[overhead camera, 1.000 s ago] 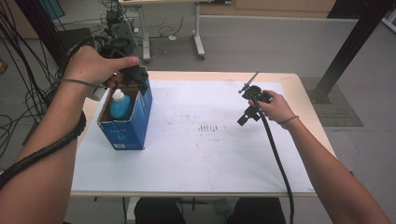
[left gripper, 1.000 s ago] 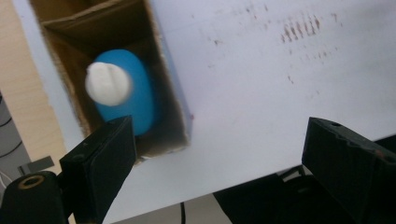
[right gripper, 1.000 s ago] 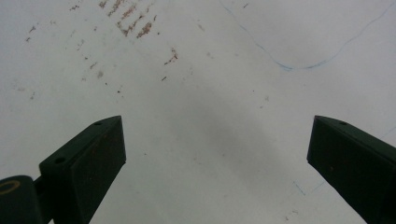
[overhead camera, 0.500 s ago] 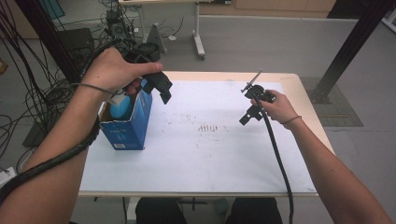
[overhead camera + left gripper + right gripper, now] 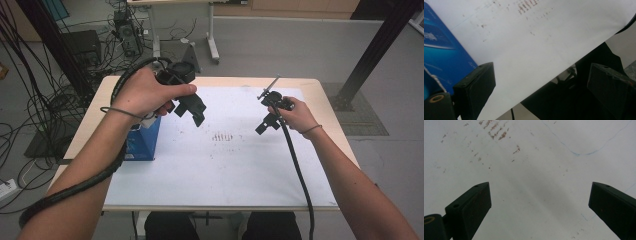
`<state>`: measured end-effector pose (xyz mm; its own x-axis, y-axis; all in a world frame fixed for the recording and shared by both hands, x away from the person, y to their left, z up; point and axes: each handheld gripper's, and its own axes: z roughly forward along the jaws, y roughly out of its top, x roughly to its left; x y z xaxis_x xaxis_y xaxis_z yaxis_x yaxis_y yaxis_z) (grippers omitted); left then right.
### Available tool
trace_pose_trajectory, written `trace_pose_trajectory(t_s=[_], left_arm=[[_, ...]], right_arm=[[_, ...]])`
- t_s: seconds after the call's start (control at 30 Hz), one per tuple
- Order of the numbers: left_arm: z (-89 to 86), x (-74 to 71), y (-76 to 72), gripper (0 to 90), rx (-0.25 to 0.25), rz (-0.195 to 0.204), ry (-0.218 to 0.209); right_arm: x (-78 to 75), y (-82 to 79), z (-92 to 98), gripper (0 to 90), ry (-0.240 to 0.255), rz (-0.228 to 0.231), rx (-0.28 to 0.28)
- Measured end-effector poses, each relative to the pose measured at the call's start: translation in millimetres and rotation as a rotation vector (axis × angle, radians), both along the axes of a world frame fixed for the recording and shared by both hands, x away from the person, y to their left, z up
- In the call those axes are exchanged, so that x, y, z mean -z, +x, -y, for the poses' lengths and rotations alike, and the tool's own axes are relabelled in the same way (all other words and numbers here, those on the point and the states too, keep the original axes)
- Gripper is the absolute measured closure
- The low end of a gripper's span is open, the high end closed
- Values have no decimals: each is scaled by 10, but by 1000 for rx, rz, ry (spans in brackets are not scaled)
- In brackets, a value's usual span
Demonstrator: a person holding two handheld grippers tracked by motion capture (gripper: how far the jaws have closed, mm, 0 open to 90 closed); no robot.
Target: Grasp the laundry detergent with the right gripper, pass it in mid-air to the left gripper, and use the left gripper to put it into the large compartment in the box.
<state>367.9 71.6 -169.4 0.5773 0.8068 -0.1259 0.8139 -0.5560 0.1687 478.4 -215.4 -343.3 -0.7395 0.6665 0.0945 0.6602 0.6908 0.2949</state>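
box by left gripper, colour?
Blue box, lighter blue print on its side; clearest in the left gripper view.

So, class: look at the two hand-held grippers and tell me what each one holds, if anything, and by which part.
Nothing is held. The left hand-held gripper, beside the blue box, and the right hand-held gripper both have open, empty jaws over the white sheet.

A rectangular table with a pale wooden top carries everything. Its light wood shows as a border along the far edge and both sides. A large white sheet covers most of the top and lies flat. The white sheet bears a small cluster of brownish smudge marks near its middle, seen up close in the right gripper view as short rusty dashes, with a thin blue pen line curving beside them. An upright blue cardboard box stands on the sheet's left part, near the table's left edge.
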Motion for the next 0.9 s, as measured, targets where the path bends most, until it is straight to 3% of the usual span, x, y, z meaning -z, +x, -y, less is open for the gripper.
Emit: trace_pose_trajectory(t_s=[0.37,0.57,0.9], left_arm=[[157,332,-31,85,49,-66,0],[207,404,-33,85,59,-72,7],[214,398,-42,85,66,-67,15]], right_arm=[[4,-2,9,40,10,0,2],[7,-4,14,41,14,2,0],[-4,-10,19,40,12,2,1]])
